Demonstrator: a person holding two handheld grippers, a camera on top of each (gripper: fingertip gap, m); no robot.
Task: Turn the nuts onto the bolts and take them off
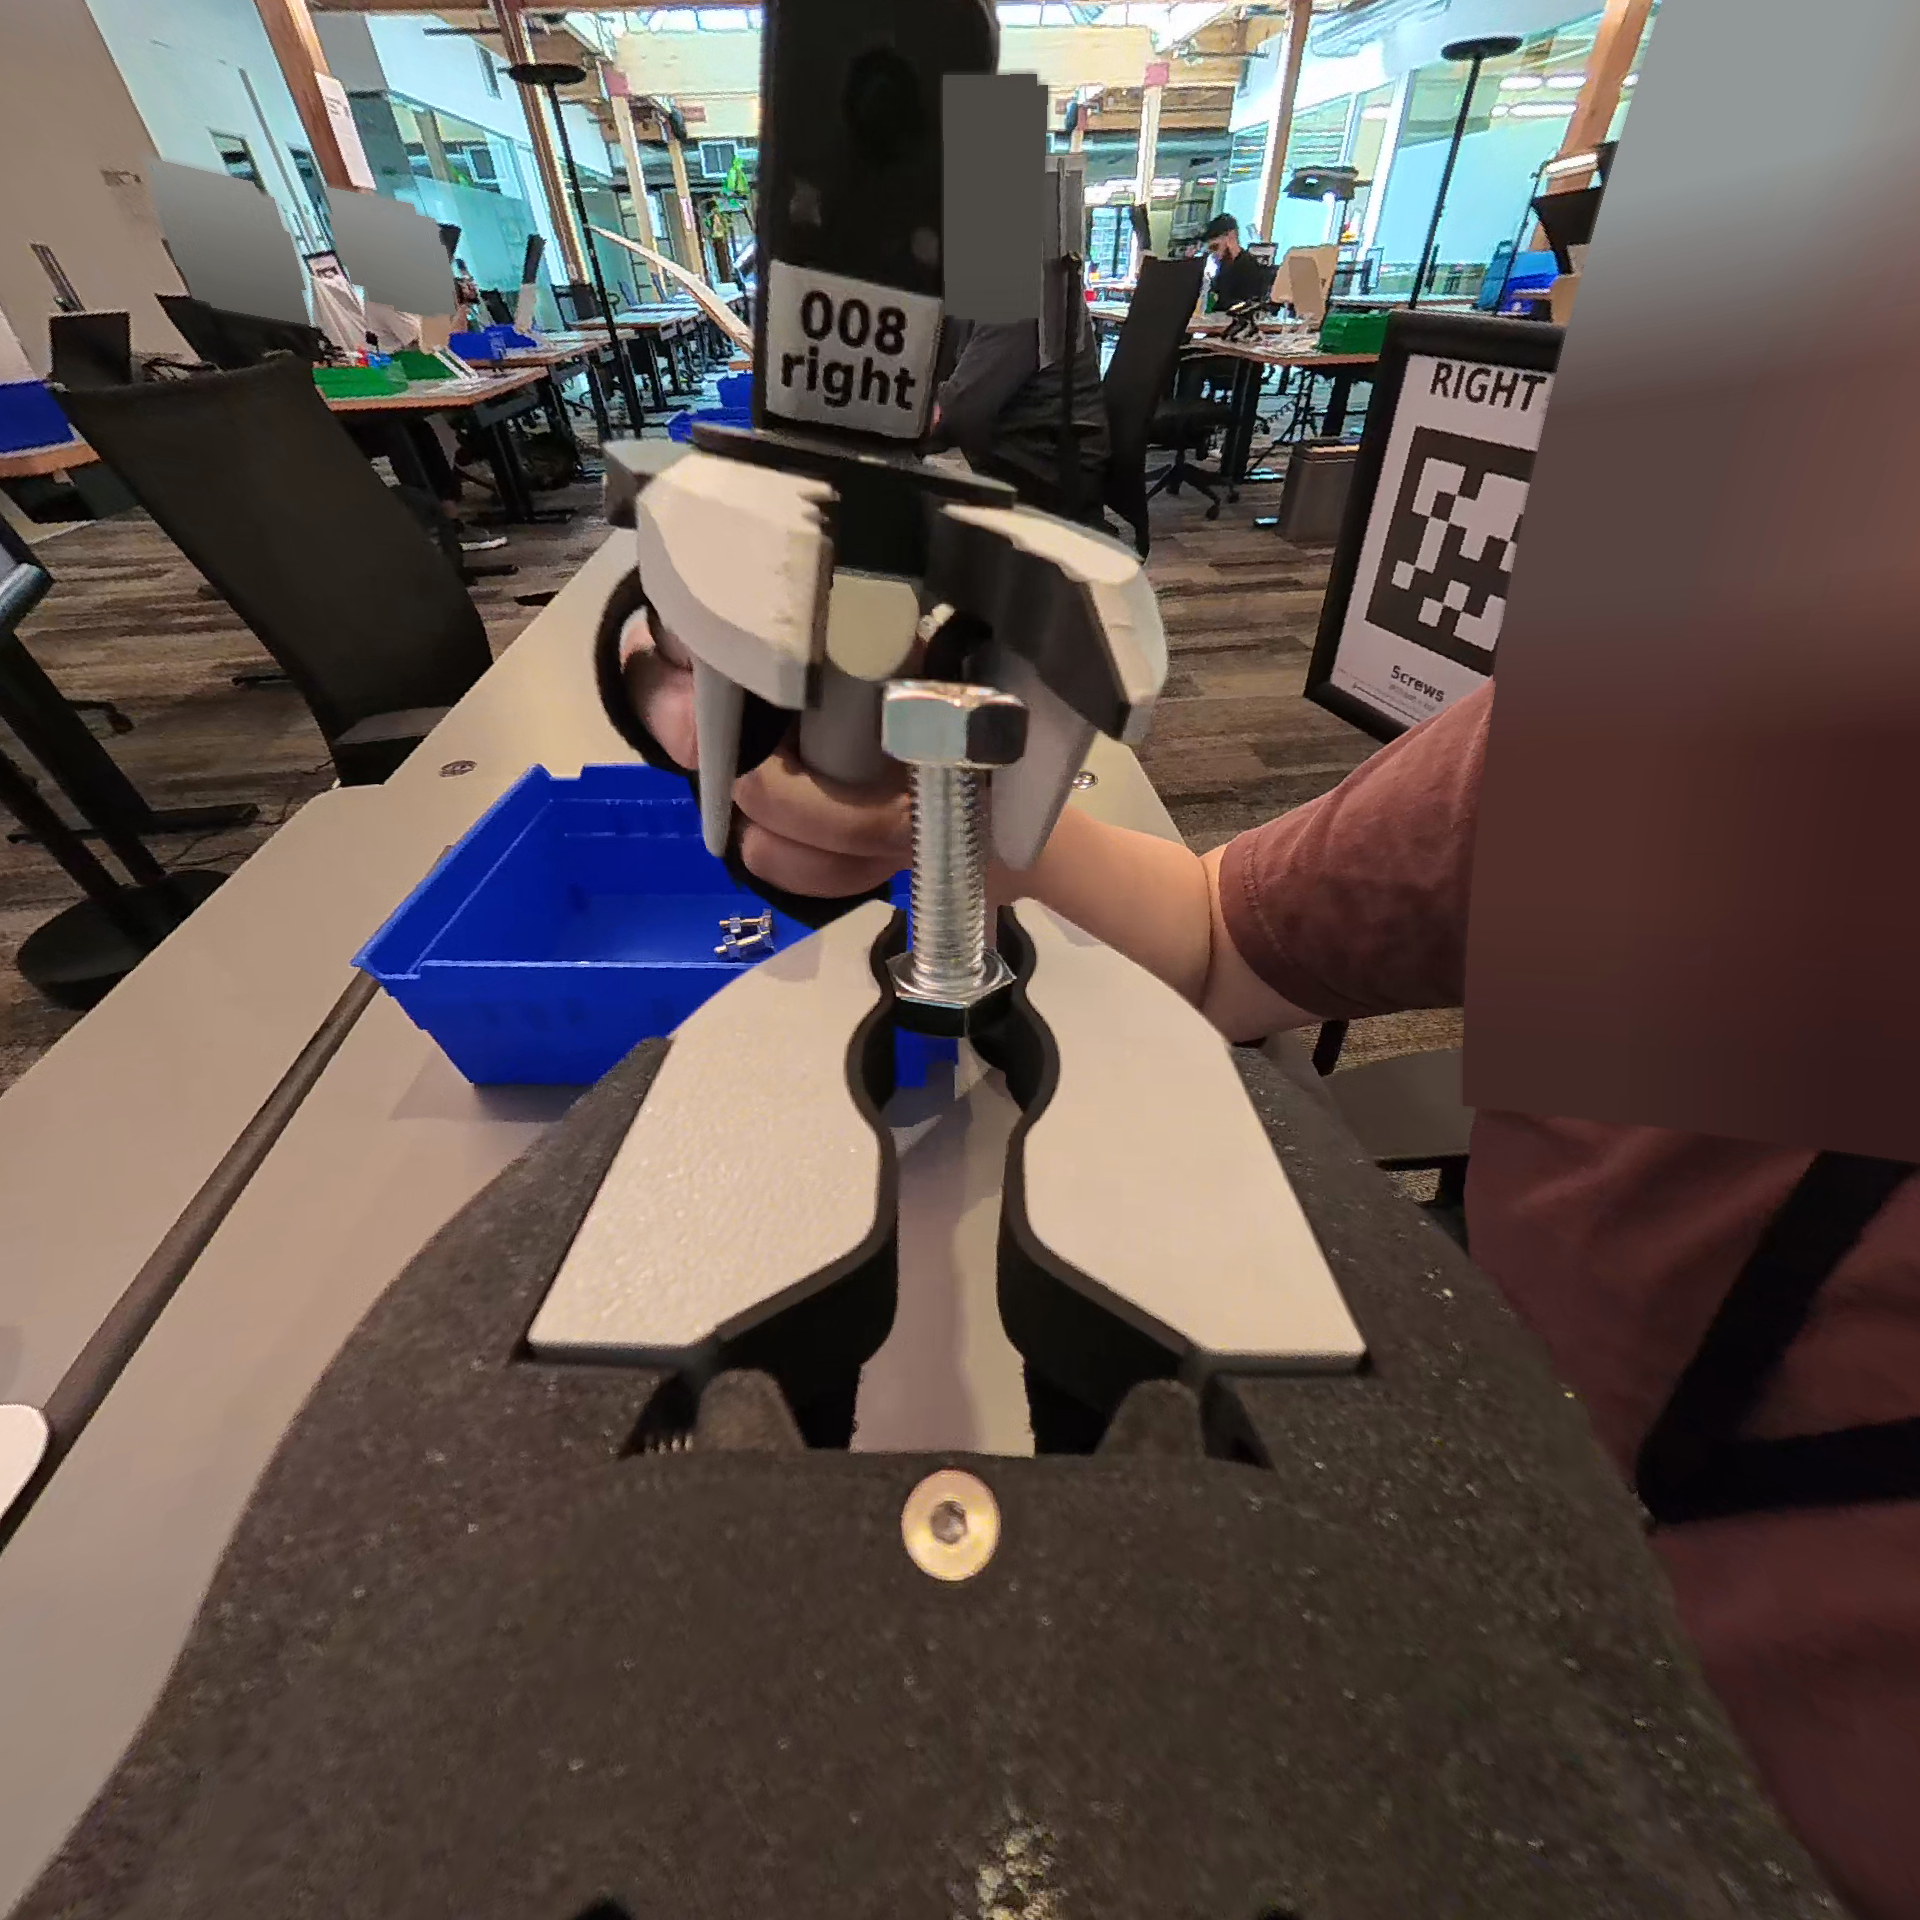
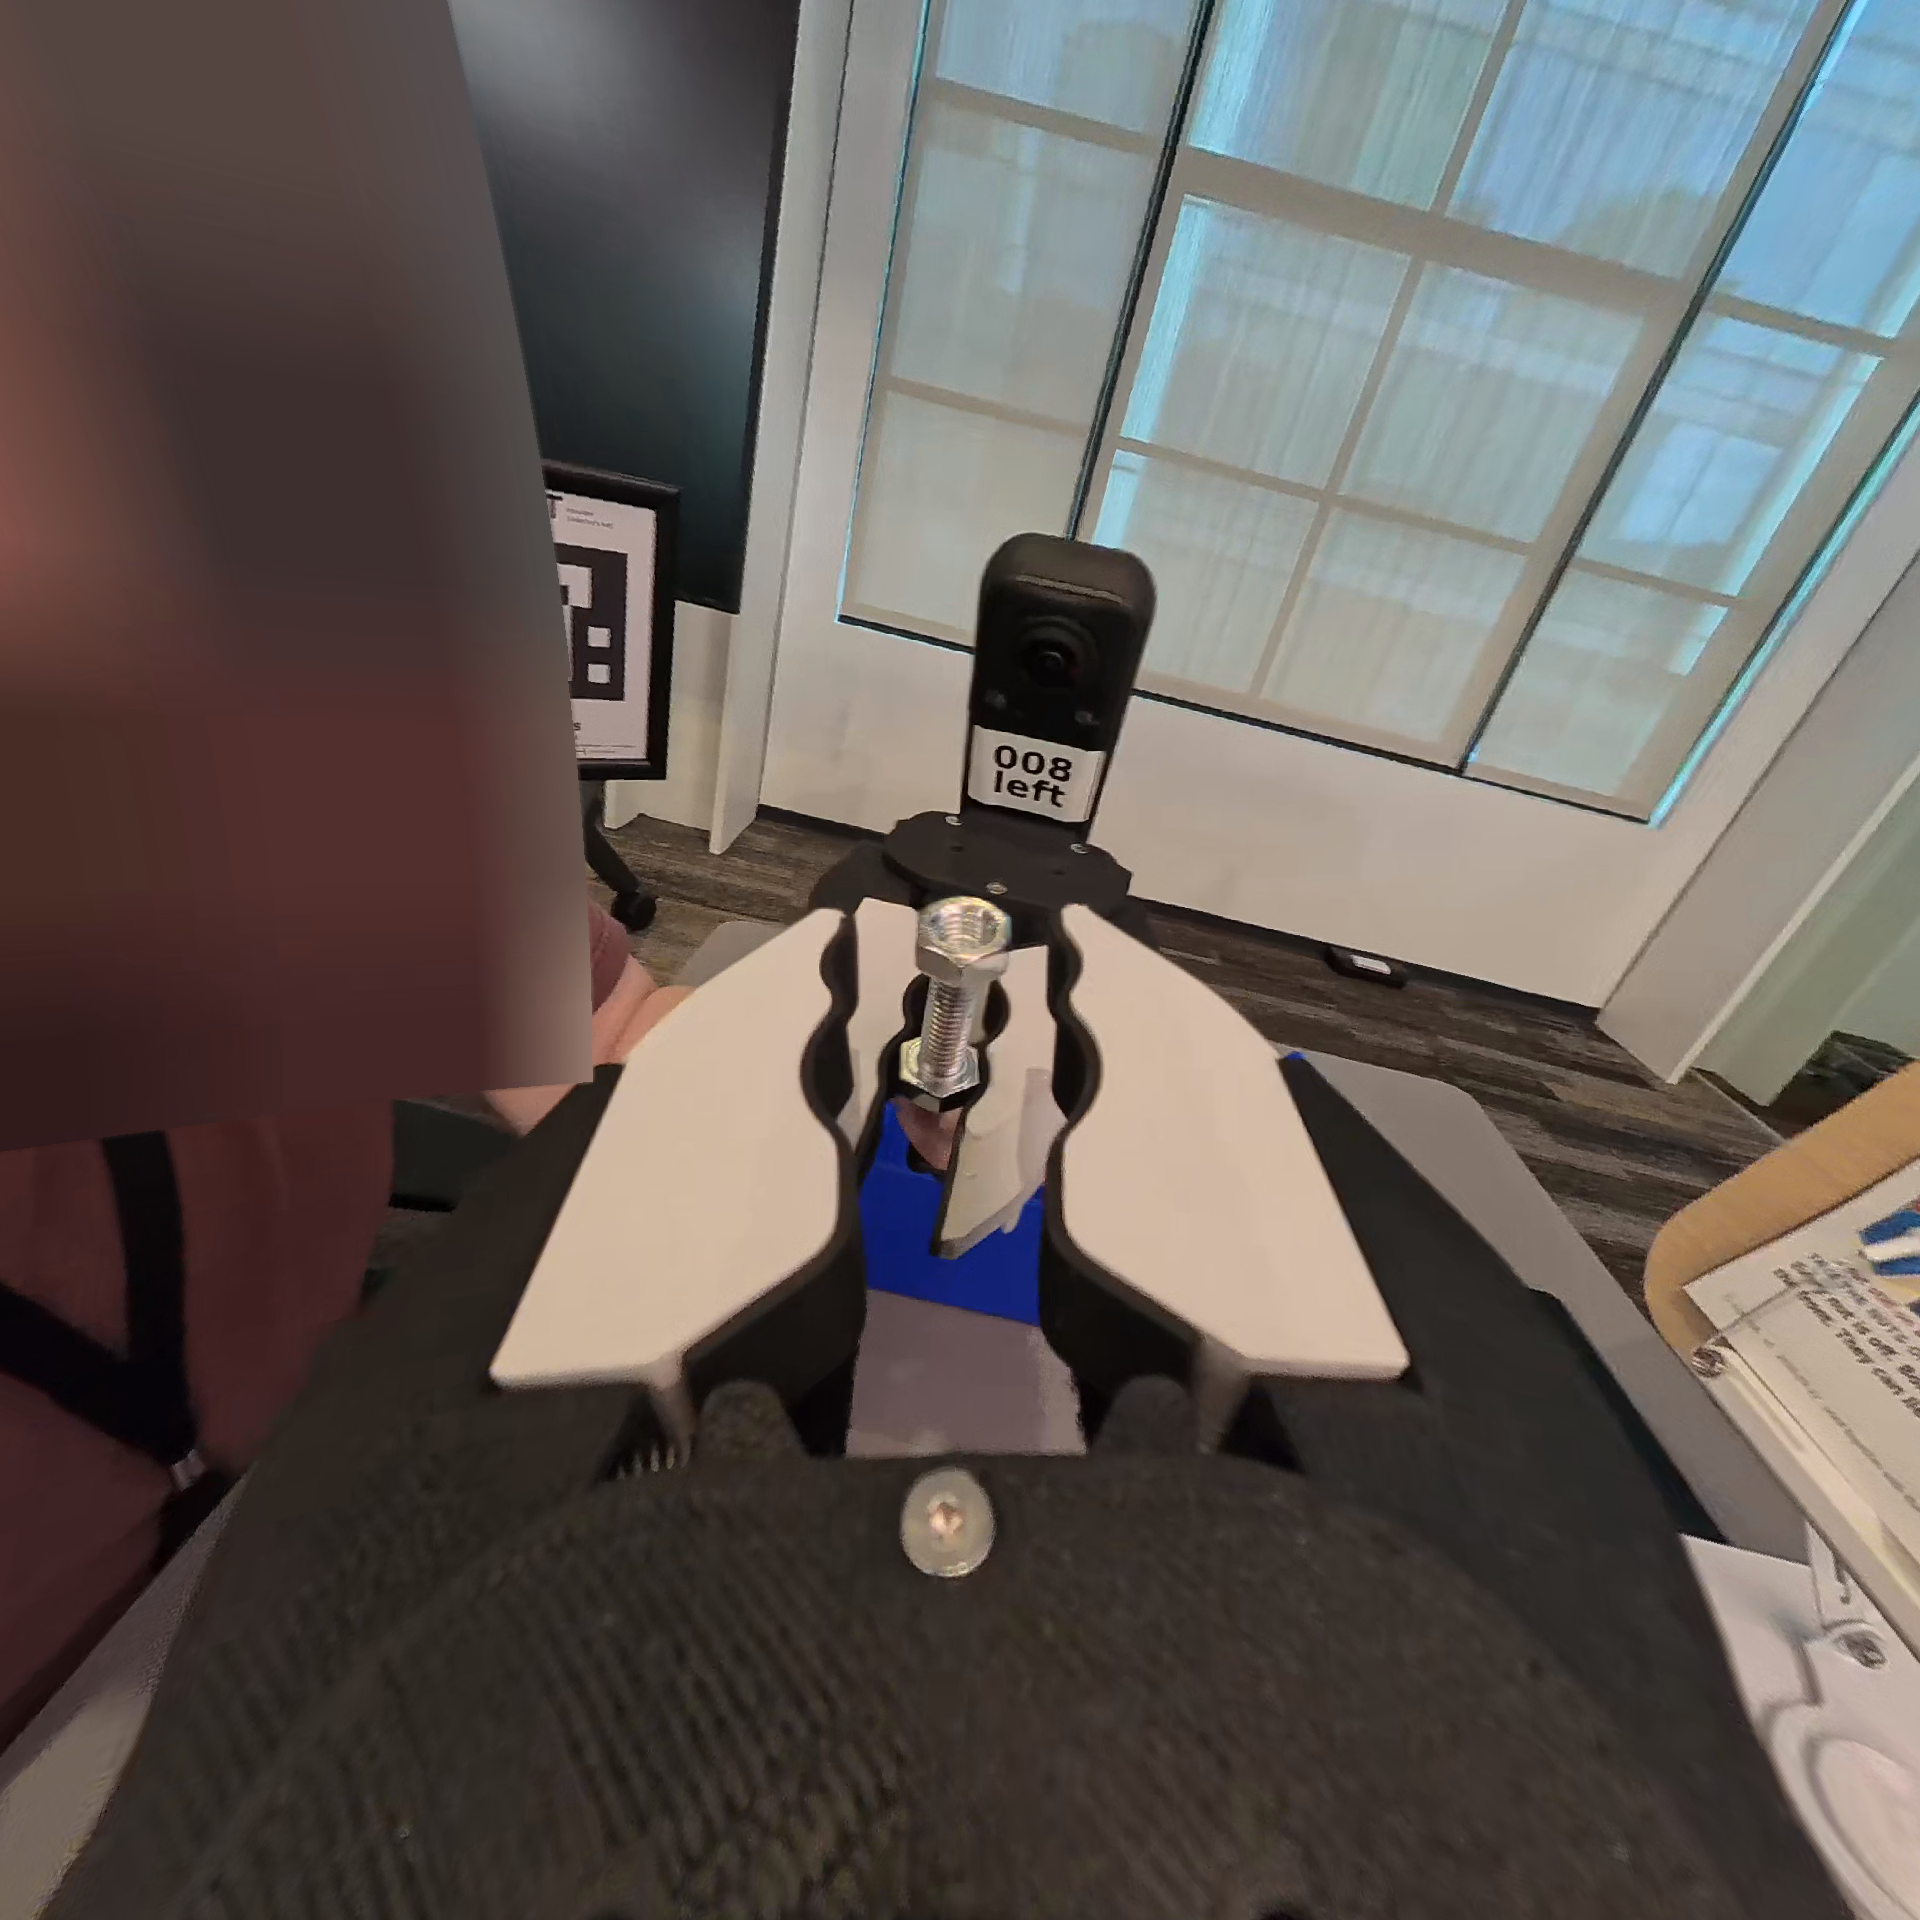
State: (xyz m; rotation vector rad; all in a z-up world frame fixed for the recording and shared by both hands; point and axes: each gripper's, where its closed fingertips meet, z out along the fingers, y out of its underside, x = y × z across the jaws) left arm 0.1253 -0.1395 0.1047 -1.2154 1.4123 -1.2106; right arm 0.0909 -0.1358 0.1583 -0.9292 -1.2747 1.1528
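The left hand-held gripper (image 1: 951, 997) is clenched on the nut (image 1: 948, 985), its fingertips pinching it from both sides. The right hand-held gripper (image 2: 951, 1039) faces it from straight ahead, grasping the bolt (image 1: 951, 831) by its head (image 1: 954, 722), so the threaded shank bridges the gap between them. One end is likely held steady so the other can twist. The nut sits at the shank's far end from the head. Below and beyond the left hand-held gripper, a blue bin (image 1: 582, 935) on the desk (image 1: 208, 1091) holds a few more small metal pieces (image 1: 746, 935).
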